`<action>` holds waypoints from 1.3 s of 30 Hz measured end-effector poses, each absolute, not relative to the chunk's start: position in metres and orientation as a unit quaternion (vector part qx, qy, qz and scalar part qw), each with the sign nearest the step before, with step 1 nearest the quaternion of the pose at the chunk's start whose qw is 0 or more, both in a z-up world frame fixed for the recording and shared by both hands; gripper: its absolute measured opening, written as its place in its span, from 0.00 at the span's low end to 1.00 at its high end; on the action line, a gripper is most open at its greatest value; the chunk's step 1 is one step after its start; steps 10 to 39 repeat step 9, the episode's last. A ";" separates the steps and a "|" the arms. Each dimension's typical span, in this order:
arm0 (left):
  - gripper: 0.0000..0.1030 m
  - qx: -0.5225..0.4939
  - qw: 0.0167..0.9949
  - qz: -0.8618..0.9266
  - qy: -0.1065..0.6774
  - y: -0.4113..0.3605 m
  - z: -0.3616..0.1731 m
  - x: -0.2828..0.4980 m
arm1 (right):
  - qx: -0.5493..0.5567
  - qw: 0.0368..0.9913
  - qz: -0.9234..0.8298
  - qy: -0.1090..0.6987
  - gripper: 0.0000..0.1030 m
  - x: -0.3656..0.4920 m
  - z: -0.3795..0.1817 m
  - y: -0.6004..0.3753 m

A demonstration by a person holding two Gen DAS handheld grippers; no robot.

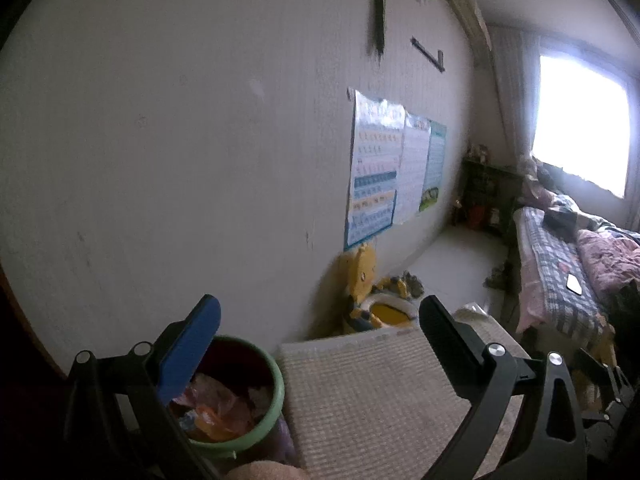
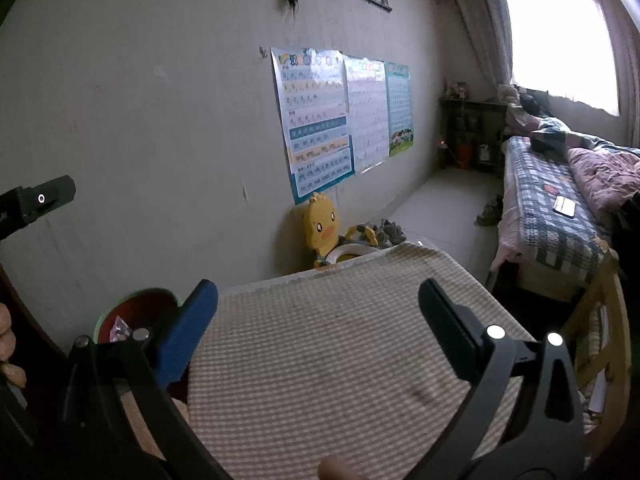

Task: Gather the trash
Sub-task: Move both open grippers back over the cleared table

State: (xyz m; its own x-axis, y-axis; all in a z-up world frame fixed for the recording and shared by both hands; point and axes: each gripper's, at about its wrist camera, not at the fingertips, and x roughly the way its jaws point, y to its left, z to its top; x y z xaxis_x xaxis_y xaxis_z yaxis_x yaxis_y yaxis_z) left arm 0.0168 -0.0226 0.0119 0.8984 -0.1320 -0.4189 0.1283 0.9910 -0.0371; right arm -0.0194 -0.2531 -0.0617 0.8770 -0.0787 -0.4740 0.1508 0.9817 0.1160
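A green-rimmed trash bin (image 1: 276,396) with a dark red inside stands on the floor by the wall, holding crumpled orange and pink wrappers (image 1: 216,408). My left gripper (image 1: 320,332) hangs open above it, blue-padded finger (image 1: 188,352) over the bin, with nothing between the fingers. In the right wrist view the bin (image 2: 136,312) sits at the lower left, partly hidden behind the blue finger (image 2: 192,332). My right gripper (image 2: 318,312) is open and empty over a checked beige cloth (image 2: 340,340). Part of the left gripper (image 2: 36,200) shows at the left edge.
The checked cloth (image 1: 372,392) covers a table beside the bin. A yellow duck potty (image 2: 324,232) and shoes stand against the wall with posters (image 2: 320,120). A bed (image 2: 552,208) with a plaid cover runs along the right, a dark shelf (image 2: 472,132) beyond it. A wooden chair (image 2: 600,320) stands at the right.
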 end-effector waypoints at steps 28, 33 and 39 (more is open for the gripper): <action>0.92 0.002 0.953 -0.079 0.293 -0.020 -0.041 0.036 | 0.072 0.921 -0.160 0.349 0.96 0.022 -0.166 -0.334; 0.92 0.002 0.953 -0.079 0.293 -0.020 -0.041 0.036 | 0.072 0.921 -0.160 0.349 0.96 0.022 -0.166 -0.334; 0.92 0.002 0.953 -0.079 0.293 -0.020 -0.041 0.036 | 0.072 0.921 -0.160 0.349 0.96 0.022 -0.166 -0.334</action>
